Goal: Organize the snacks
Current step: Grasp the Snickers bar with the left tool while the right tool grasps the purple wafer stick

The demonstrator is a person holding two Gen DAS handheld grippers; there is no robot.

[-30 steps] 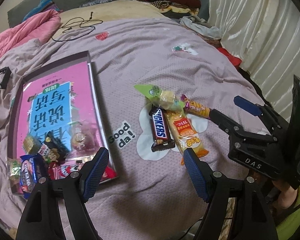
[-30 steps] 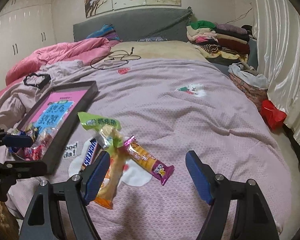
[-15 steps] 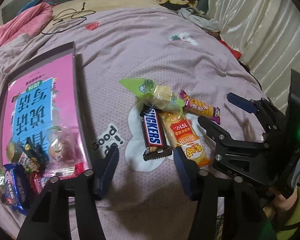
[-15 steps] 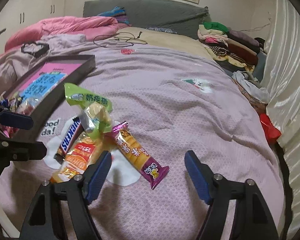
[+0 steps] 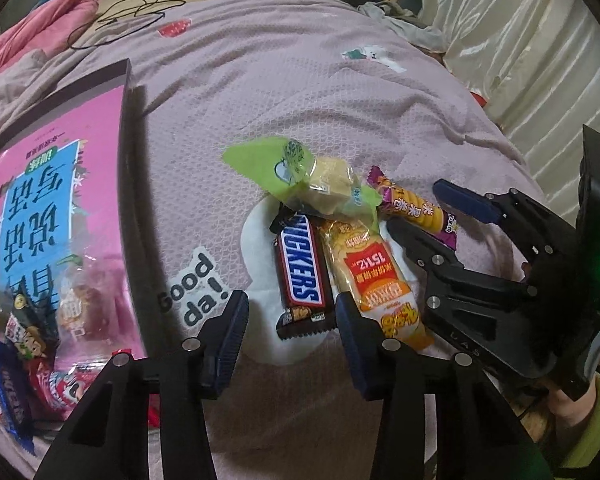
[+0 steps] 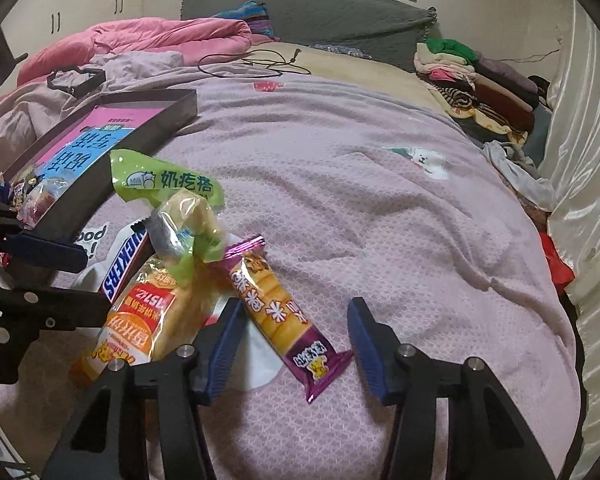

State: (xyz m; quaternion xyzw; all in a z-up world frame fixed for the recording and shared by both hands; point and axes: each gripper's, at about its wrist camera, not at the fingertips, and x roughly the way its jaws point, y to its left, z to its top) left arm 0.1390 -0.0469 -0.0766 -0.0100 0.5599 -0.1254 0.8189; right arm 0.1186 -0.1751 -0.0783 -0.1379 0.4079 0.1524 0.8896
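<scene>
On the pink bedspread (image 5: 284, 92) a small heap of four snacks is seen lying over a white cloud print, just beside the long right wall of a dark tray (image 5: 129, 184). A Snickers bar (image 5: 302, 276) lies side by side with an orange biscuit pack (image 5: 374, 284), touching it; a green-topped milk curd bag (image 5: 300, 176) is laid across their far ends, and a purple-ended rice cracker stick (image 6: 278, 314) slants away from the heap on the side away from the tray.

The left gripper (image 5: 290, 320) is held over the near end of the Snickers bar, which is framed between its blue pads. Its jaws have just been closing and are now partly closed, but the pads are not seen pressing on the wrapper, and nothing is held.

The right gripper (image 6: 294, 340) is set astride the purple end of the rice cracker stick. Its jaws have likewise just been closing; a gap is seen on both sides of the wrapper, so nothing is gripped.

Inside the tray a pink and blue printed sheet (image 5: 48, 200) is laid, and several wrapped sweets (image 5: 28, 344) are gathered at its near end.
</scene>
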